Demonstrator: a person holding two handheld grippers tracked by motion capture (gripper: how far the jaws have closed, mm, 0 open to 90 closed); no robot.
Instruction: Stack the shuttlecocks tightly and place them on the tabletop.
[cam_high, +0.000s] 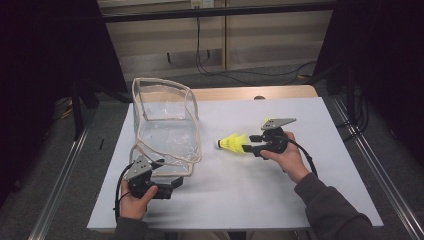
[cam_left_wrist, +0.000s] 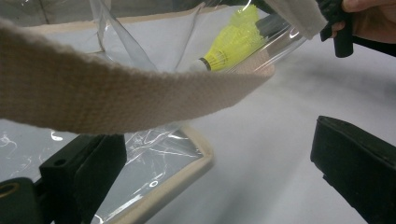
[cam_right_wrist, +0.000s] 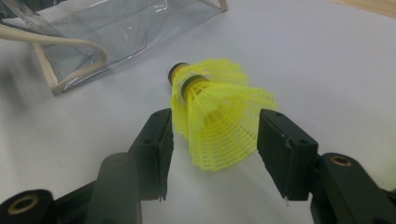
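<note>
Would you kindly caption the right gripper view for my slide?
Right gripper jaws flank stacked yellow shuttlecocks on the white table, clear bag beyond.

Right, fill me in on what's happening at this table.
A person works two hand-held claws over a white table. The right claw has yellow shuttlecocks between its jaws, which seem to press the skirt, cork ends aimed at a clear plastic bag. The left claw sits at the bag's near edge by the cream strap, jaws wide apart. The shuttlecocks are not in the bag yet.
</note>
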